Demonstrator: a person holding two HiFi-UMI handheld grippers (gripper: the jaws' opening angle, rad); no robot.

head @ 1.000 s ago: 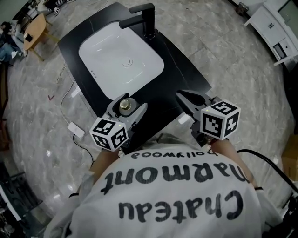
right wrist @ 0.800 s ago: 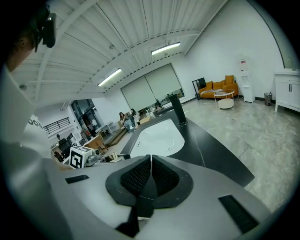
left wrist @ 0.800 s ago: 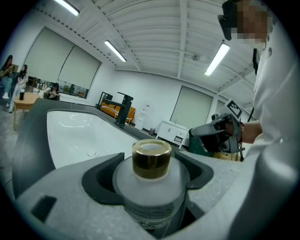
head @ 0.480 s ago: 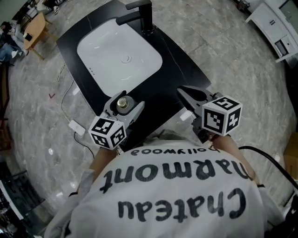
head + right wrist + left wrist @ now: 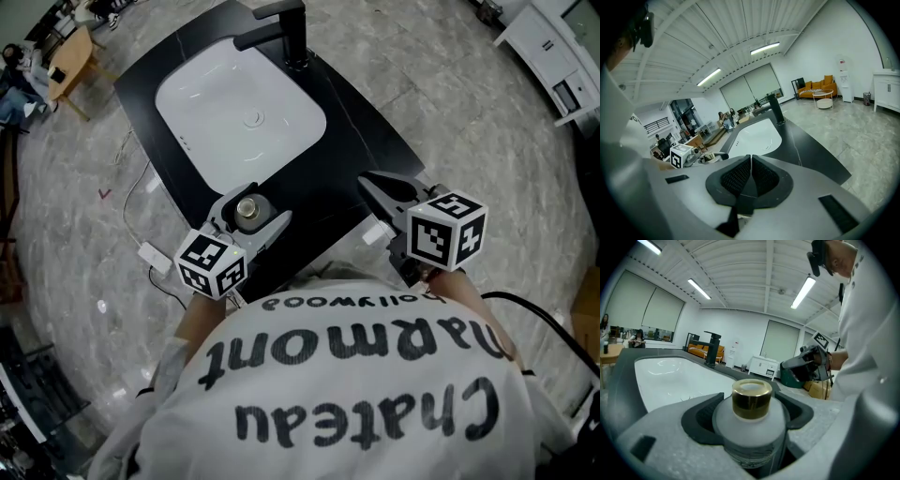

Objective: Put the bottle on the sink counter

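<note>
A frosted bottle (image 5: pixel 248 208) with a gold cap stands upright between the jaws of my left gripper (image 5: pixel 253 208), which is shut on its body. In the left gripper view the bottle (image 5: pixel 750 427) fills the space between the pads of the left gripper (image 5: pixel 750 416). It hangs over the near edge of the black sink counter (image 5: pixel 361 127), just in front of the white basin (image 5: pixel 234 108). My right gripper (image 5: pixel 367 180) is shut and empty, over the counter's near right part. In its own view the right gripper (image 5: pixel 750 161) has its pads pressed together.
A black faucet (image 5: pixel 286 33) rises at the far side of the basin. On the marble floor to the left lie a white adapter (image 5: pixel 150 255) and its cable. A wooden chair (image 5: pixel 70 66) stands at the far left and white cabinets (image 5: pixel 553 56) at the far right.
The head view shifted slightly, so the sink sits a little higher in the picture. My left gripper drifted a touch to the left with the bottle still held. The right gripper barely moved.
</note>
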